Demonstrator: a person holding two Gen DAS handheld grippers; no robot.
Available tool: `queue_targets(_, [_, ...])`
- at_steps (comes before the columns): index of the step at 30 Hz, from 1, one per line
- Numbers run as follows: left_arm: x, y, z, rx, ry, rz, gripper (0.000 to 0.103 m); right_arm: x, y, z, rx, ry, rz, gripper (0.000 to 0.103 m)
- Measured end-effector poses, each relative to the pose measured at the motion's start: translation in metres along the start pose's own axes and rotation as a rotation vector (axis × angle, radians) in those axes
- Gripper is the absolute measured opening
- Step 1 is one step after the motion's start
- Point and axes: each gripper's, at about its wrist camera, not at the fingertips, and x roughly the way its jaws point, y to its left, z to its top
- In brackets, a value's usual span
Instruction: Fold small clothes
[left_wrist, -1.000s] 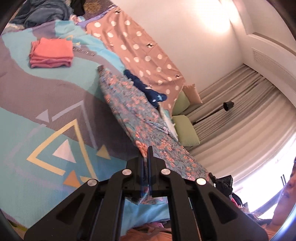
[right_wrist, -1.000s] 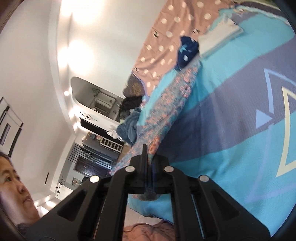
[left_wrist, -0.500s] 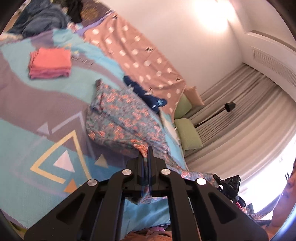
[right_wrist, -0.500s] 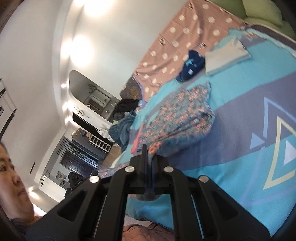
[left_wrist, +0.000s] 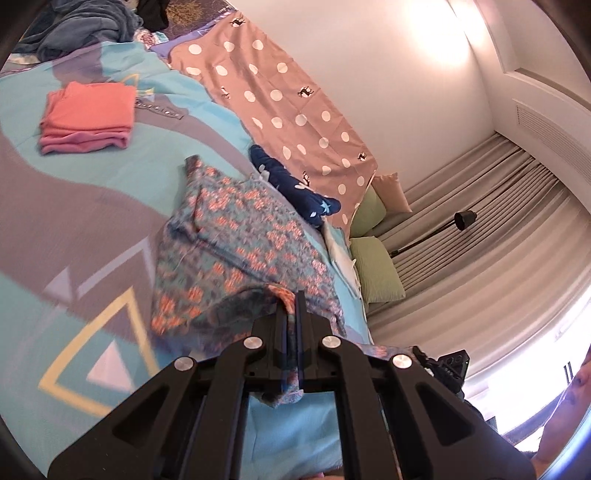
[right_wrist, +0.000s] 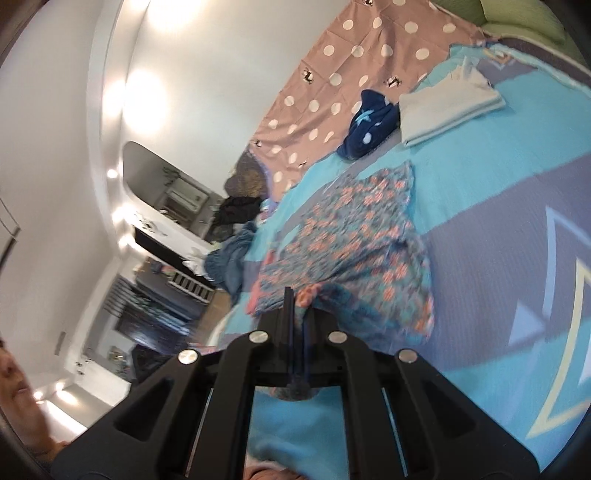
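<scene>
A blue floral garment (left_wrist: 236, 240) with orange flowers lies spread on the turquoise and grey bedspread (left_wrist: 74, 206). My left gripper (left_wrist: 293, 306) is shut on one near corner of it. My right gripper (right_wrist: 295, 306) is shut on the other near corner; the garment (right_wrist: 354, 236) drapes from both grips down onto the bed. A folded stack of coral and pink clothes (left_wrist: 86, 116) sits at the far left. A folded white garment (right_wrist: 448, 107) lies at the far right.
A crumpled navy star-print garment (left_wrist: 291, 188) lies beside the pink polka-dot sheet (left_wrist: 280, 92). Green pillows (left_wrist: 376, 269) and curtains stand beyond. A pile of blue and dark clothes (left_wrist: 85, 26) lies at the bed's far end. A person's face shows at the frame edges.
The floral garment, held stretched and lifted a second ago, has dropped and spread flat onto the bedspread. Both grippers kept hold of its near corners and came lower toward the bed.
</scene>
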Motion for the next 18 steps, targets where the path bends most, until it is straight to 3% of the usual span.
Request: queue_targets(18, [0.121, 0.014, 0.124, 0.015, 0.037, 0.064, 0.003, 0.126, -0.015, 0.129, -0.064, 0.004, -0.104, 0.006])
